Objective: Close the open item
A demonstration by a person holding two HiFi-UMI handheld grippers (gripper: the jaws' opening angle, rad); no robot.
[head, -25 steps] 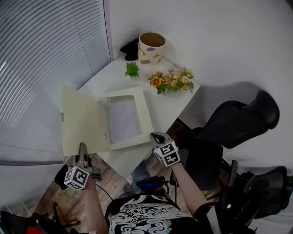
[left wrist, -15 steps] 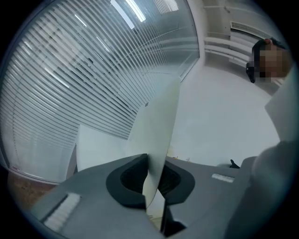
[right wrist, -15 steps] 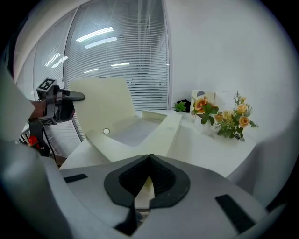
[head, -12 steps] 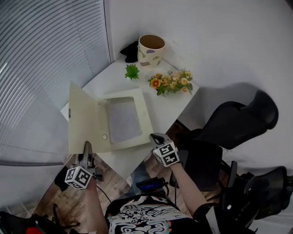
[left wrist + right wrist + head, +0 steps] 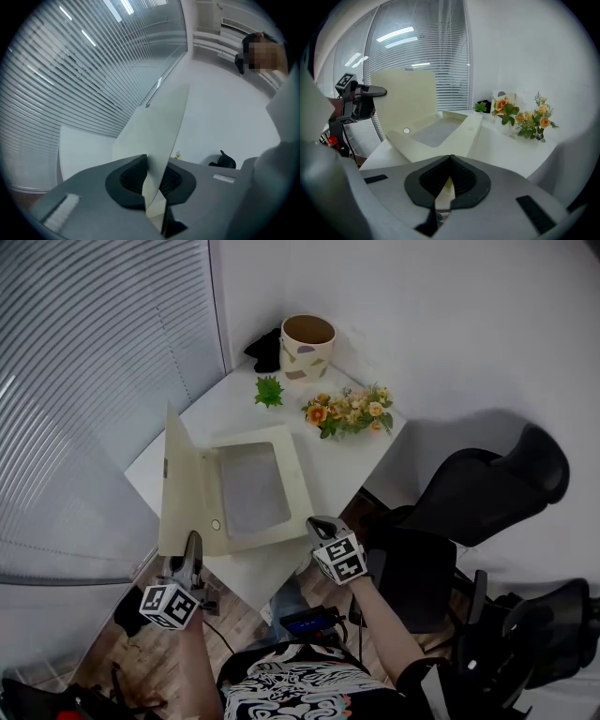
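Observation:
A cream box file point(image 5: 298, 486) lies open on the white table point(image 5: 347, 460), its grey inside showing. Its lid point(image 5: 187, 488) stands almost upright on the left side. My left gripper point(image 5: 194, 542) holds the lid's near edge. In the left gripper view the lid point(image 5: 159, 126) runs slantwise between the jaws of that gripper point(image 5: 154, 180); they have just been opening a little and their pads still touch it. My right gripper point(image 5: 319, 521) hovers shut and empty at the table's near edge, in front of the file point(image 5: 454, 136).
A cream pot point(image 5: 307, 343), a small green plant point(image 5: 269, 390) and a flower bunch point(image 5: 352, 409) stand at the table's far end. Window blinds point(image 5: 84, 381) run along the left. Black office chairs point(image 5: 487, 488) stand to the right.
The lid has swung up from lying flat on the left to nearly upright. My left gripper has moved right and up with it. The right gripper has kept still.

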